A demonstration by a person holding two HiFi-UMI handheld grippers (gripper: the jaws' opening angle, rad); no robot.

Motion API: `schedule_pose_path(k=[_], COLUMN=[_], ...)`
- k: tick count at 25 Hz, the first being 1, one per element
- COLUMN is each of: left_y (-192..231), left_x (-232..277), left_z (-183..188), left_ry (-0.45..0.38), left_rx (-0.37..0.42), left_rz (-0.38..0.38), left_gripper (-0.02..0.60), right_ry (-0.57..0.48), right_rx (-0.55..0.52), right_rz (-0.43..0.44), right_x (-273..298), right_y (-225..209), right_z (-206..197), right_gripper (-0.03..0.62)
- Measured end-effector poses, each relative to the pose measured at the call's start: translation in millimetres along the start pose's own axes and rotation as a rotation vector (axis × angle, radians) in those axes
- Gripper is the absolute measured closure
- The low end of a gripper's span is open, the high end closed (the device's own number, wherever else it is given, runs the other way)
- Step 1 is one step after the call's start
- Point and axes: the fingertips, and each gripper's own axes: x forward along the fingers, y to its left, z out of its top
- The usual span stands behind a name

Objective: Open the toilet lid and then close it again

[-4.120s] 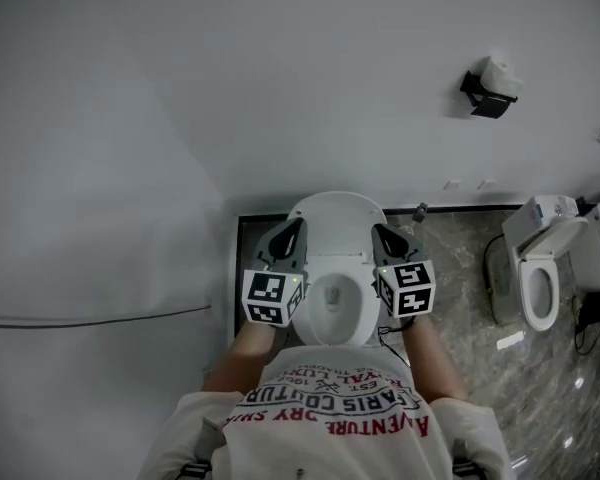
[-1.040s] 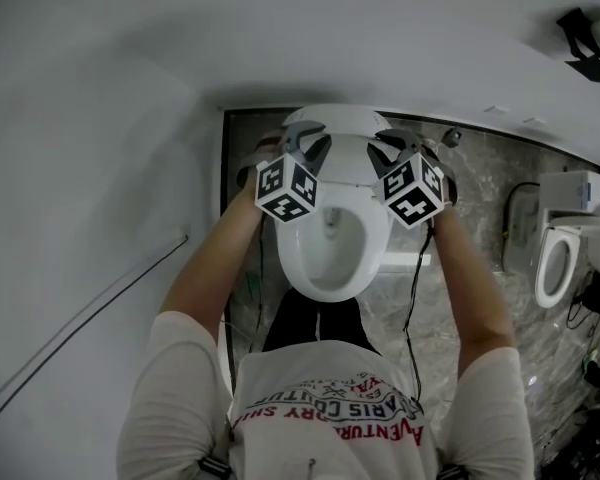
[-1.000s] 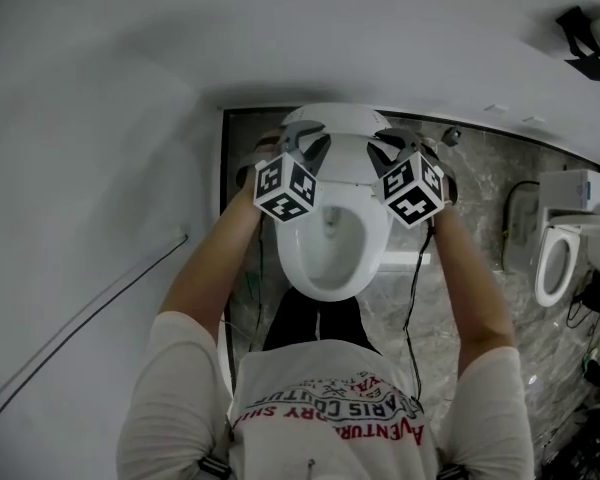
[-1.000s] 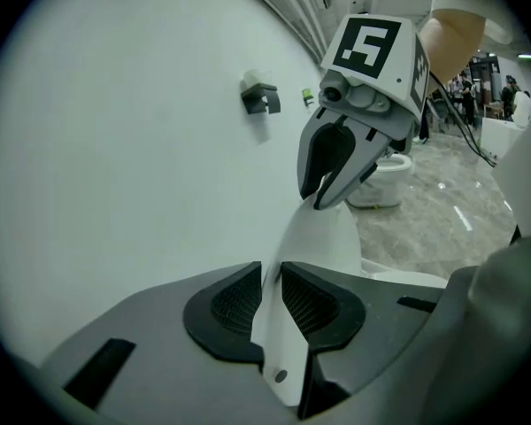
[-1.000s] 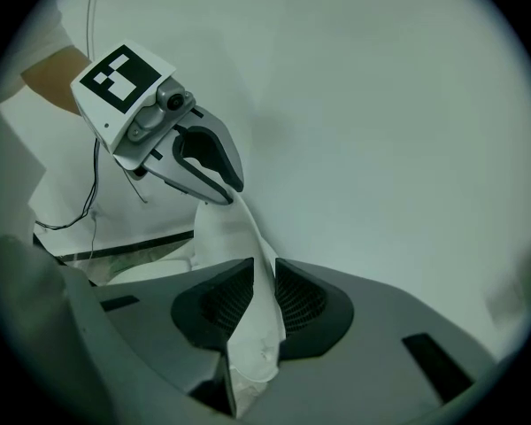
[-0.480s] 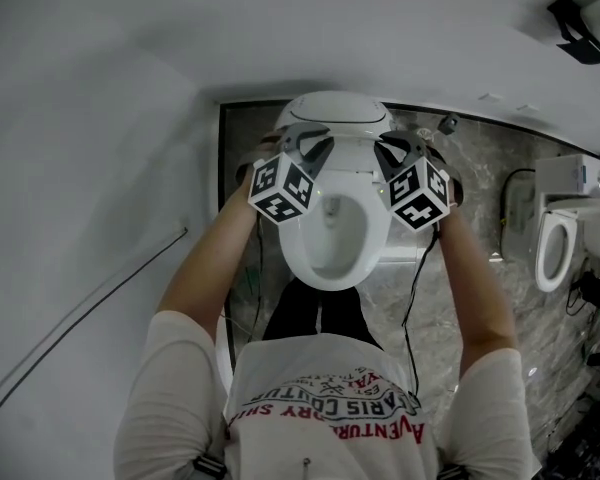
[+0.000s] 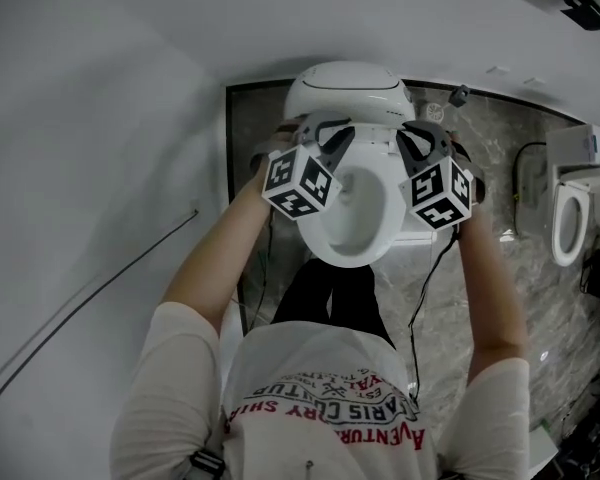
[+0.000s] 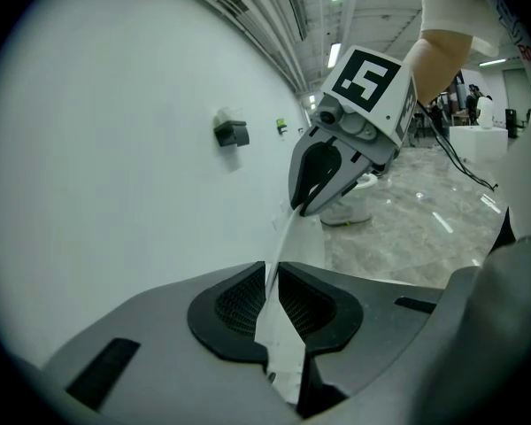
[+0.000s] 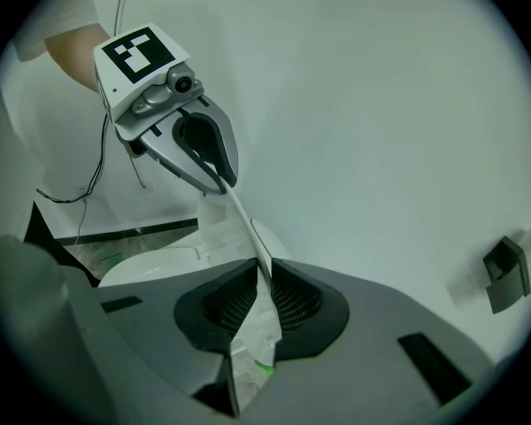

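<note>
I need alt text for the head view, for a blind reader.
Seen from above, a person leans over a white toilet and holds its lifted lid by both side edges: the jaws of the left hand-held gripper and right hand-held gripper have just been closing on it. The bowl is uncovered; a second toilet stands at right.

White oval toilet lid (image 7: 348,90), partly raised, tilted.
</note>
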Motion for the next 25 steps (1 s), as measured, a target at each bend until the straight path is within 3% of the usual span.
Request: schedule_pose_path(k=[7,14,25], left_y=[-37,-80,-145], left_x=[-19,-36,-48], left_z=[-3,-10,-27], left_ry=[-0.024,-0.009,0.056], left_rx=[0.012,0.064,0.082], left_rz=[-0.013,-0.020,0.032], left_gripper=[0.528,0.531,0.529], right_ry=[0.005,0.008,0.009], right_rx=[-0.003,-0.047,-0.161], right_rz=[-0.020,0.036,0.072], right_x=[-19,-37,-53], right_y=[34,74,135], right_z=[-11,-24,-55], right_gripper=[0.545,0.546,0.546])
